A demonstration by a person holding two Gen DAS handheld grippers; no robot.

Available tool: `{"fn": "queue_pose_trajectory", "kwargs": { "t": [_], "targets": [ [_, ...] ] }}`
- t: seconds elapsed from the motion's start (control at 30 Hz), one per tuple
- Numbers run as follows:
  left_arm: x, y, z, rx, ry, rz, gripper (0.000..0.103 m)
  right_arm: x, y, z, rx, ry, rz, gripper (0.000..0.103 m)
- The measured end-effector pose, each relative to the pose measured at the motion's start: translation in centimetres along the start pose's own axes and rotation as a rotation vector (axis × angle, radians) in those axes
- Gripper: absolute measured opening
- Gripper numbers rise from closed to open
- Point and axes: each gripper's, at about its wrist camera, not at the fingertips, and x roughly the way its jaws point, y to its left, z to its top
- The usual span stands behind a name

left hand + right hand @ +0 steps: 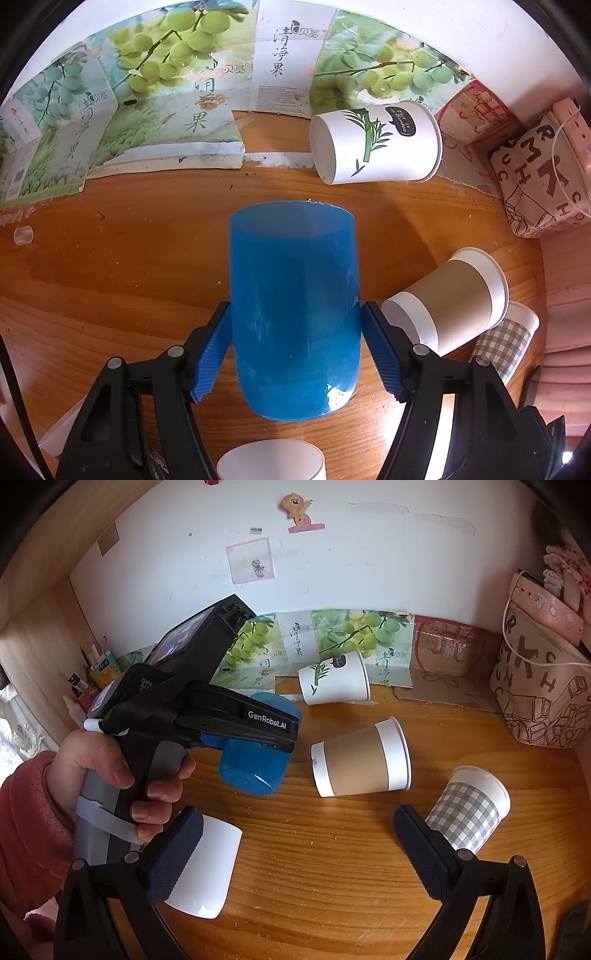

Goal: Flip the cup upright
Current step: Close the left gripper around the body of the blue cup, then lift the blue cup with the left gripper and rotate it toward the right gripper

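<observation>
Blue cup (293,314) sits between the two ribbed pads of the left tool (295,349), pinched at its lower body, with its closed bottom toward the camera and its open mouth pointing away toward the back wall. From the right wrist view the same cup (255,764) is lifted off the wooden surface (332,849) and tilted, bottom end low and toward the front, mouth hidden behind the black body of the left tool (236,727). A left hand (122,779) in a red sleeve wraps the grey handle, fingers curled round the front and thumb across the near side; the handle leans, so the tool points to the right across the surface.

The right tool (295,853) hangs low over the front of the surface with its pads spread wide and nothing between them. Its left pad is in front of a white cup (207,871) lying on its side; whether they touch cannot be told. Its right pad is just beside a checked cup (469,812), also on its side.

A brown-banded cup (360,762) lies on its side in the middle of the surface, just right of the blue cup. A bamboo-print cup (376,142) lies on its side near the back, in front of grape-printed cardboard (166,85). A lettered bag (543,701) stands at the right edge.
</observation>
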Motion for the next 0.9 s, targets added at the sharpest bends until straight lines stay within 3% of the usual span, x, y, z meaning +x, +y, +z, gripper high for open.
{"fn": "queue_pose_trajectory", "kwargs": {
  "t": [0.37,0.9],
  "targets": [
    [-1.1,0.5,-0.2,0.001,-0.028,0.019,0.073,-1.0,0.4,-0.4,-0.015,-0.013,-0.005,0.103],
    [-9.3,-1.5,-3.9,0.086,-0.162,0.036,0.073,-6.4,2.0,-1.6,-0.089,-0.137,-0.008,0.103]
  ]
}}
